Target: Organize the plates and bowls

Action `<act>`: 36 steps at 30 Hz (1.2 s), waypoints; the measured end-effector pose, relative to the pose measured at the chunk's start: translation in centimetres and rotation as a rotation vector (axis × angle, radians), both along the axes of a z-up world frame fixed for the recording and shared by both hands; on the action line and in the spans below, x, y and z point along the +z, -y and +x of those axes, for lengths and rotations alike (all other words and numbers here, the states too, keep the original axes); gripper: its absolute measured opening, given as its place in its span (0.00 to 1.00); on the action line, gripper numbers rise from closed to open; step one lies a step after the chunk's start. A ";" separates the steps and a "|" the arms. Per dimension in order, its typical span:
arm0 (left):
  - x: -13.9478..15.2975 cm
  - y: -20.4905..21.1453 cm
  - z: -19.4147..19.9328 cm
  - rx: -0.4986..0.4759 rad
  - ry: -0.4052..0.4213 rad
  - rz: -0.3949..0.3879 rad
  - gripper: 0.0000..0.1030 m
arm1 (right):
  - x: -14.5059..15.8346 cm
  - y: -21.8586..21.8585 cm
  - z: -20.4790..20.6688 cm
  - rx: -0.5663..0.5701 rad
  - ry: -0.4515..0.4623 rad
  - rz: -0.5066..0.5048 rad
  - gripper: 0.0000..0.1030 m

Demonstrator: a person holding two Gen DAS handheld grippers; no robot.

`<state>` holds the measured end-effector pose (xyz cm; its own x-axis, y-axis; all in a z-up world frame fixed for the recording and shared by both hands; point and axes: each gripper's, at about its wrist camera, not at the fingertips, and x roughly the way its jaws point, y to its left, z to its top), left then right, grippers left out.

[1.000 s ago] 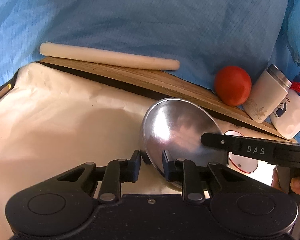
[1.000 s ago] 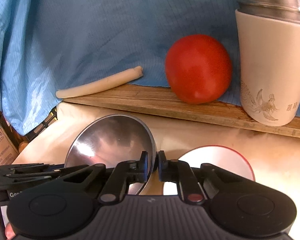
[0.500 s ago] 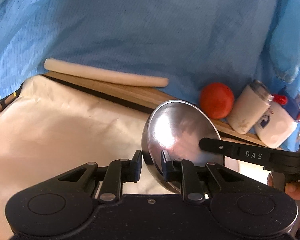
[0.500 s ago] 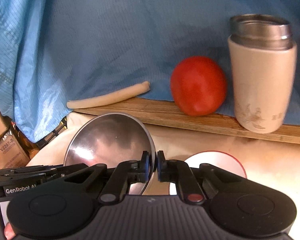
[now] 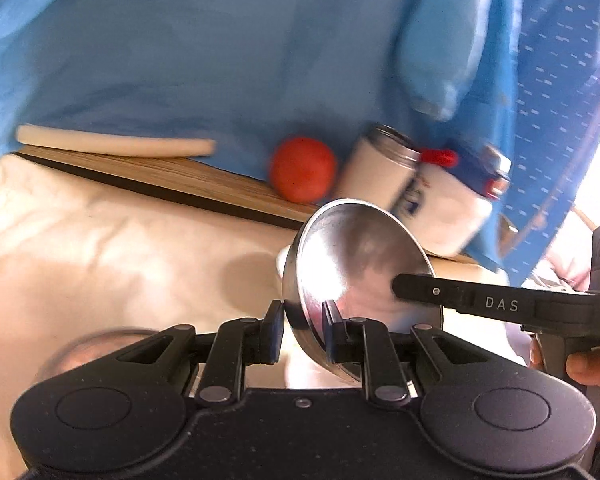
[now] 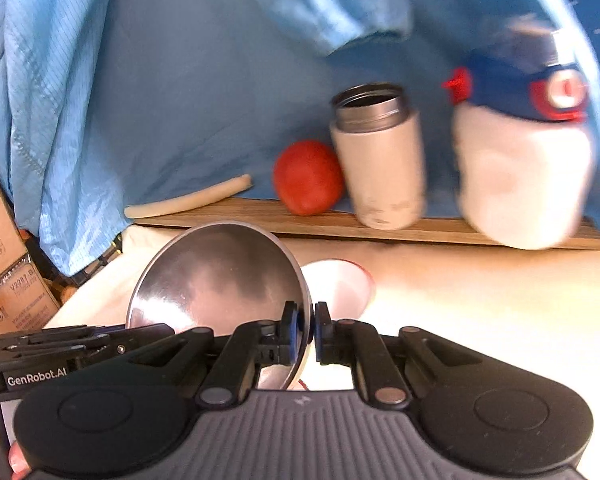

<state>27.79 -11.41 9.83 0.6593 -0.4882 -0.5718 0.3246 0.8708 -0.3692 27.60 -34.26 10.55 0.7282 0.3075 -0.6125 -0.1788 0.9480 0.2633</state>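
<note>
Left wrist view, read from left to right: a pale roll [image 5: 114,145] lies at the table's [image 5: 100,248] back edge on a wooden board [image 5: 204,178], then a tomato [image 5: 302,169], a cream tumbler [image 5: 374,172] and a white bottle [image 5: 446,204]. Compared with a second ago these back-edge things sit smaller and farther off, and a second steel dish [image 5: 88,350] now shows at the near left, so the steel bowl [image 5: 360,276] has been lifted and drawn back. The left gripper [image 5: 300,330] straddles the bowl's rim with its fingers partly open and slack. The right gripper [image 6: 305,330] pinches the rim tightly. A red-rimmed white plate [image 6: 340,286] rests on the table beyond the bowl. Stacking looks next.
</note>
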 end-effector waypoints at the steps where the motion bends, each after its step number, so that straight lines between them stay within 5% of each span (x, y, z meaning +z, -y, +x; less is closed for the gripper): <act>1: 0.0 0.4 -0.4 -0.013 -0.001 -0.003 0.21 | 0.2 0.6 -0.9 -0.010 -0.002 -0.010 0.09; 18: -3.4 8.1 -6.4 -0.252 -0.124 0.007 0.22 | -1.7 7.3 -10.3 -0.143 -0.141 -0.101 0.11; 36: -5.5 8.6 -6.0 -0.262 -0.219 0.048 0.24 | -4.0 6.7 -9.5 -0.083 -0.224 -0.091 0.15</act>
<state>21.78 -20.06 4.34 0.3746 -0.5939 -0.7120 0.4570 0.7864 -0.4156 18.15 -40.98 6.55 0.5913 0.1886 -0.7841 -0.0464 0.9786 0.2004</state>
